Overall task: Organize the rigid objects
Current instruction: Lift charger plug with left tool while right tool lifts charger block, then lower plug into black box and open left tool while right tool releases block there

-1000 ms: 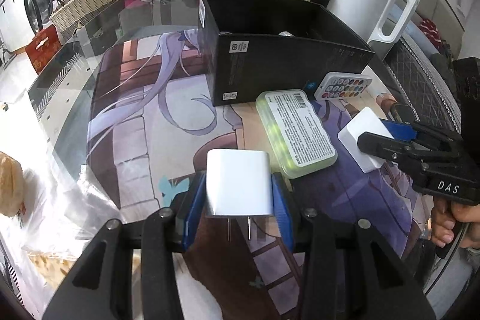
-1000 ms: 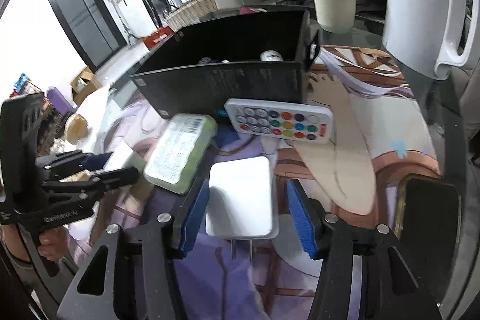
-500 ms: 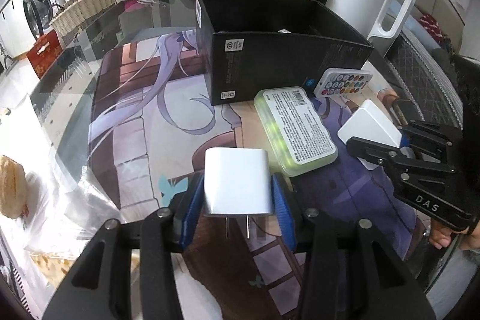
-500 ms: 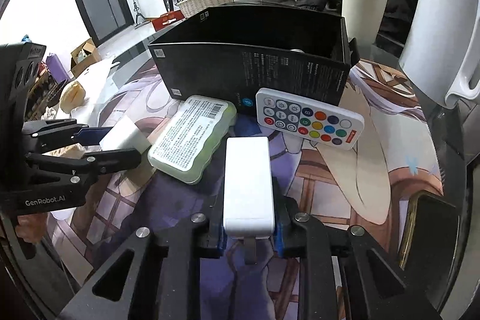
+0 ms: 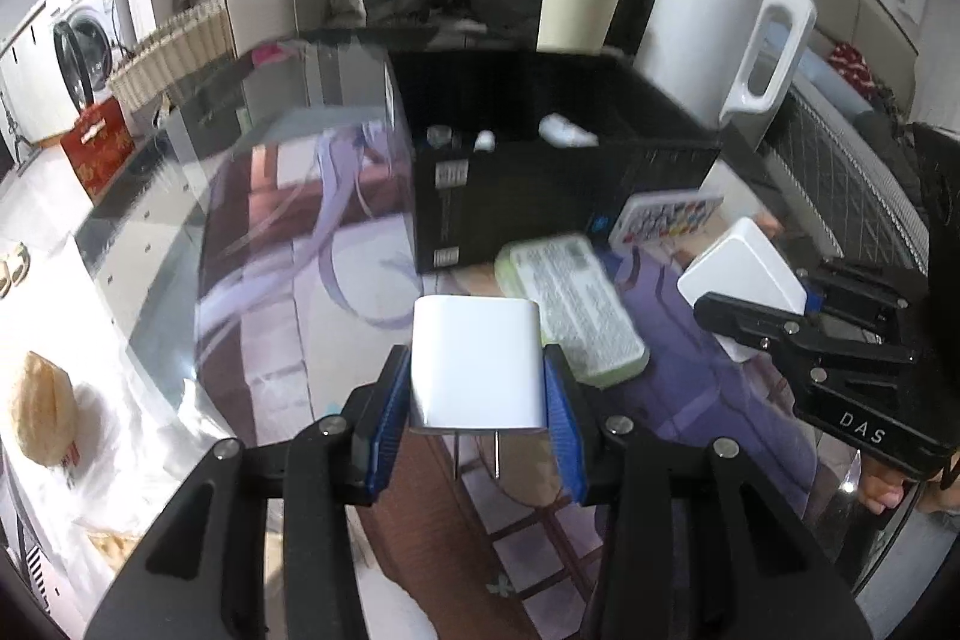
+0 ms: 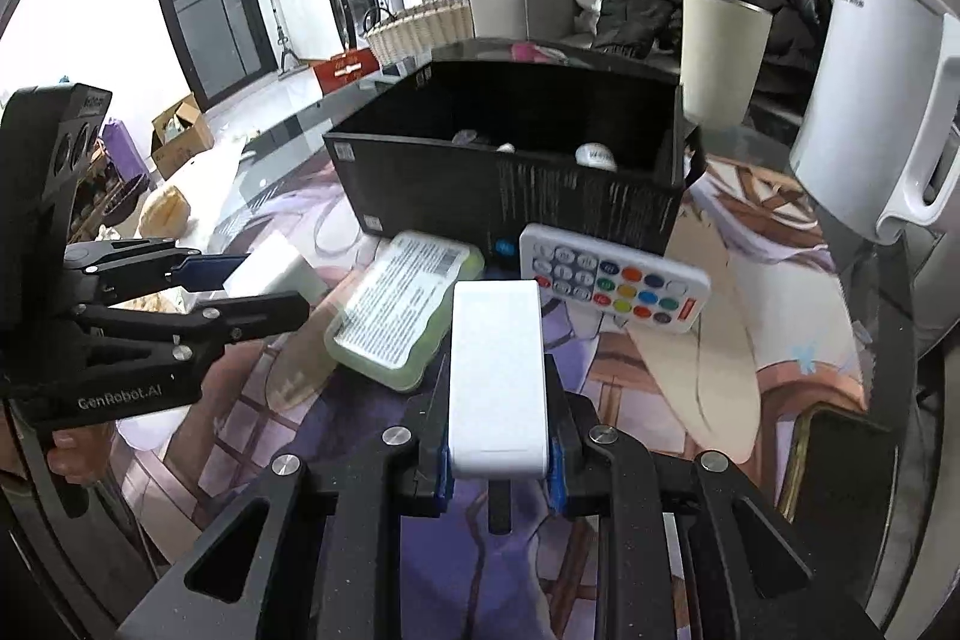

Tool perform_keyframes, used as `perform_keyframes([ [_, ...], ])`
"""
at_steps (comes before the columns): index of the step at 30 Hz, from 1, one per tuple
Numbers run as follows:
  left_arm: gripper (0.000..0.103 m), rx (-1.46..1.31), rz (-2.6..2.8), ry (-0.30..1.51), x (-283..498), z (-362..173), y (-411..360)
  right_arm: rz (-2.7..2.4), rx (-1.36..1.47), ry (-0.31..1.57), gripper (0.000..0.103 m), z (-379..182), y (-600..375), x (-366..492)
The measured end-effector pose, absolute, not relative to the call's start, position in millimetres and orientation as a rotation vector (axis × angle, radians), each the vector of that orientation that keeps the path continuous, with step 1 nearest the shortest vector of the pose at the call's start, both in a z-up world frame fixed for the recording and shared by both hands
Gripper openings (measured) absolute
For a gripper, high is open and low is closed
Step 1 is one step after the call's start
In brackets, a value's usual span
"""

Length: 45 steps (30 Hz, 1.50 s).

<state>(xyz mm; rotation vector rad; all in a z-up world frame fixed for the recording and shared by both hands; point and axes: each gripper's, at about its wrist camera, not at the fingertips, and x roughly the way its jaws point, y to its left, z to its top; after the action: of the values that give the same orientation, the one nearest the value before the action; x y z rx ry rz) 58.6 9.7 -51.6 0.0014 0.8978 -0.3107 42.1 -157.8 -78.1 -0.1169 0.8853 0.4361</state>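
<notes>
My left gripper (image 5: 477, 373) is shut on a white plug charger (image 5: 477, 352), its prongs pointing back at me, held above the table. My right gripper (image 6: 497, 436) is shut on the narrow sides of a second white charger (image 6: 497, 370); that pair shows at the right of the left wrist view as the gripper (image 5: 756, 304) and the charger (image 5: 741, 274). An open black box (image 5: 540, 196) (image 6: 510, 184) stands beyond both, with a few small white items inside. A green case (image 6: 402, 310) and a white remote (image 6: 612, 280) lie in front of it.
A white kettle (image 6: 882, 100) and a beige cup (image 6: 723, 58) stand behind the box on the right. A bag with bread (image 5: 42, 424) lies at the table's left edge. A dark flat item (image 6: 840, 466) rests at the near right.
The right gripper has shut on its charger and lifted it off the table. Both views now look over the box rim to the items inside. The left gripper still holds its charger.
</notes>
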Motion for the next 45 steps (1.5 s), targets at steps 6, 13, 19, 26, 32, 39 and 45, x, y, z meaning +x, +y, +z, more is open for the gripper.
perform_keyframes([
  [6, 0.041, 0.021, -0.315, 0.725, 45.5, -20.0, 5.5, 0.421, -0.129, 0.759, 0.022, -53.9, -159.6, 31.7],
  [13, 0.041, 0.037, -0.311, 0.489, 16.4, 14.2, 5.3, 0.404, -0.183, 0.496, 0.022, -13.4, -153.3, -7.4],
  [19, 0.041, 0.018, -0.285, 0.365, 0.6, 31.3, 16.2, 0.392, -0.191, 0.306, 0.022, 13.2, -151.6, -37.7],
  [26, 0.041, -0.011, -0.284, 0.397, 14.5, 30.9, 22.0, 0.389, -0.148, 0.366, 0.022, 8.9, -154.6, -23.2],
  [32, 0.041, -0.023, -0.295, 0.395, 20.4, 33.0, 16.6, 0.393, -0.149, 0.363, 0.022, 9.1, -156.3, -18.3],
  [39, 0.041, -0.043, -0.289, 0.374, 37.3, 41.5, 13.2, 0.397, -0.125, 0.358, 0.022, 15.4, -153.8, -5.3],
  [45, 0.041, -0.096, -0.271, 0.36, 75.9, 48.5, 12.6, 0.369, -0.115, 0.306, 0.022, 29.7, -144.9, 26.7],
])
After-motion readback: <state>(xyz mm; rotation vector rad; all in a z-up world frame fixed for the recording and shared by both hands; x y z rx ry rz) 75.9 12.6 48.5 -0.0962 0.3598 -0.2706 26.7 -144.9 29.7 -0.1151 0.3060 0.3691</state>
